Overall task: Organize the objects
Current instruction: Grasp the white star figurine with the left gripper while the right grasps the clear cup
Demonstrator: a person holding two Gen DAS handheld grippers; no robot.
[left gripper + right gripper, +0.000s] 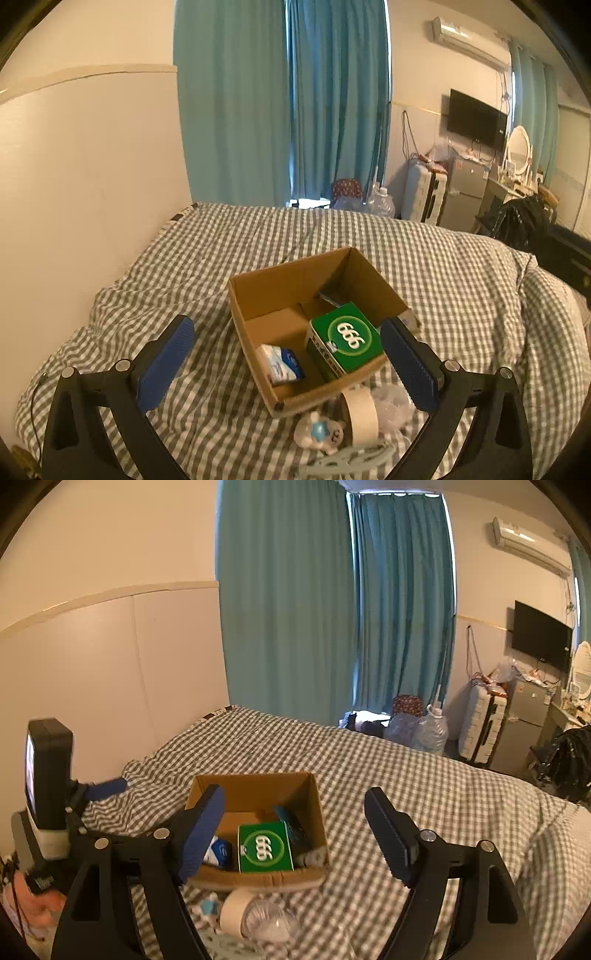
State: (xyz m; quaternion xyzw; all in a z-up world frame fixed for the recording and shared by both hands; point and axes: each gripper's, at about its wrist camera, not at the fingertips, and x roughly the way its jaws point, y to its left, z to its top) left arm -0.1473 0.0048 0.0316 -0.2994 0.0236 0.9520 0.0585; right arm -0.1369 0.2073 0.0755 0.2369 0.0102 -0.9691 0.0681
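Nearest on the checked bed (461,258), between spread, empty left gripper (291,362) and box: tape roll (360,410), small plush toy (319,432). Beyond, cardboard box (280,291) holding green carton (345,339) and blue-white packet (282,363). Right gripper (295,834) likewise released, empty, short of box.

right hand-held gripper (295,834): jaws standing apart, gripping nothing | cardboard box (258,878) sitting on checked bed (424,794), holding green box (264,847) and blue-white packet (219,853) | tape roll (234,910) lying just before box | left hand-held gripper (107,786) showing at left edge
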